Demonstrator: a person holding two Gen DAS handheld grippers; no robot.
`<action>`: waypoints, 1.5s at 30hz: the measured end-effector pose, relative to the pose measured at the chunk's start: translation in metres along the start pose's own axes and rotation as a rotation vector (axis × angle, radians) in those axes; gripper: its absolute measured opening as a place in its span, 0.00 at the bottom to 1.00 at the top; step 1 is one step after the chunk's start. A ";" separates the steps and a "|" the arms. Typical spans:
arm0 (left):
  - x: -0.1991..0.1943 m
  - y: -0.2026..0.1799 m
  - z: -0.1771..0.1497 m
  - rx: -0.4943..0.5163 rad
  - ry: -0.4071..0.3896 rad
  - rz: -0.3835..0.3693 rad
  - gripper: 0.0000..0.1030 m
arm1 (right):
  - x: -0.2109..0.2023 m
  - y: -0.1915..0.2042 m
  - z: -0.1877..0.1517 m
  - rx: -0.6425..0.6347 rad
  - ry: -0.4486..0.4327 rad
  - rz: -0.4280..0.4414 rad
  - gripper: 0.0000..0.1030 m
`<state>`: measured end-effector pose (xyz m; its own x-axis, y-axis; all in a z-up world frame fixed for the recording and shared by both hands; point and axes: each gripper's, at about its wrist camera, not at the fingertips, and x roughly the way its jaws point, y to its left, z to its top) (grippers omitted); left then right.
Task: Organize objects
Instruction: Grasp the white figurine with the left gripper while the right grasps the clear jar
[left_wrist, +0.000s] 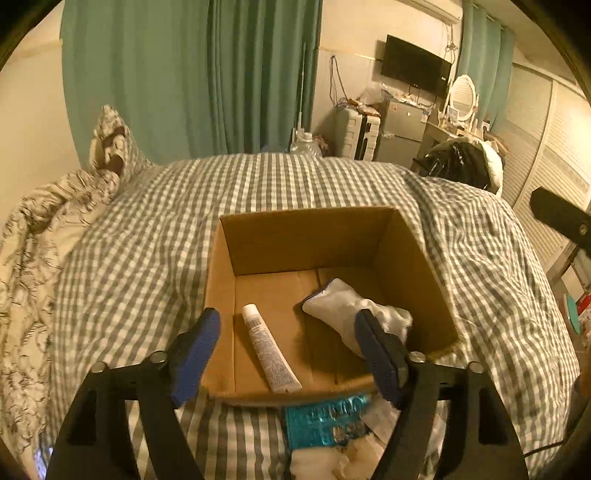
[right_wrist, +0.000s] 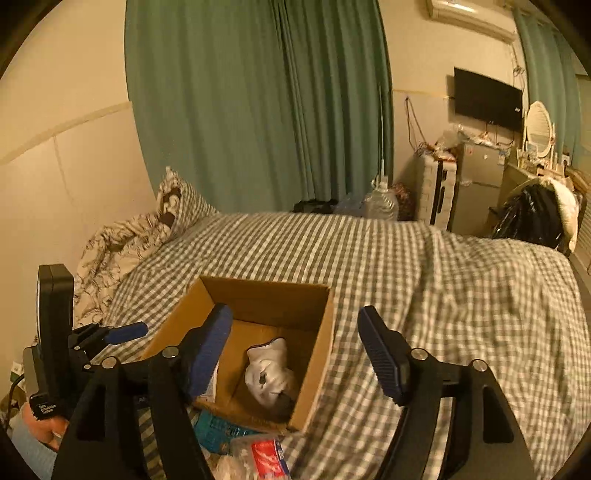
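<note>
An open cardboard box (left_wrist: 406, 251) stands on the checked bedspread; it also shows in the right wrist view (right_wrist: 317, 354). Inside lie a white tube (left_wrist: 269, 350) and a white glove (left_wrist: 351, 306), the glove also seen from the right (right_wrist: 269, 373). My left gripper (left_wrist: 291, 354) is open and empty above the box's near edge. My right gripper (right_wrist: 295, 354) is open and empty above the box's right side. A teal packet (left_wrist: 325, 417) lies on the bed in front of the box, also in the right wrist view (right_wrist: 214, 428), beside a clear packet with a red label (right_wrist: 266, 458).
A patterned pillow and duvet (left_wrist: 55, 221) lie at the bed's left. Green curtains (right_wrist: 258, 103) hang behind. A water jug (right_wrist: 380, 203), a fridge (right_wrist: 476, 184), a TV (right_wrist: 487, 99) and a chair with clothes (right_wrist: 535, 214) stand beyond the bed. White soft items (left_wrist: 332, 461) lie at the near edge.
</note>
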<state>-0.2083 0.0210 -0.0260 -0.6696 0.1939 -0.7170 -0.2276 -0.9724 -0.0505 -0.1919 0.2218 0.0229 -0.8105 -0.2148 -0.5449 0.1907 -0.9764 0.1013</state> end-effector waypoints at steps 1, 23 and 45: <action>-0.010 -0.003 -0.002 0.005 -0.015 0.011 0.81 | -0.011 0.001 0.001 -0.001 -0.010 -0.001 0.72; 0.021 -0.024 -0.118 0.011 0.175 0.078 0.99 | 0.008 0.022 -0.125 -0.120 0.210 -0.003 0.91; 0.029 -0.037 -0.158 0.061 0.268 -0.038 0.43 | 0.059 0.028 -0.175 -0.118 0.413 0.044 0.72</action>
<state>-0.1076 0.0423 -0.1552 -0.4509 0.1812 -0.8740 -0.2963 -0.9540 -0.0449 -0.1371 0.1852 -0.1516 -0.5154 -0.2058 -0.8319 0.3014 -0.9522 0.0489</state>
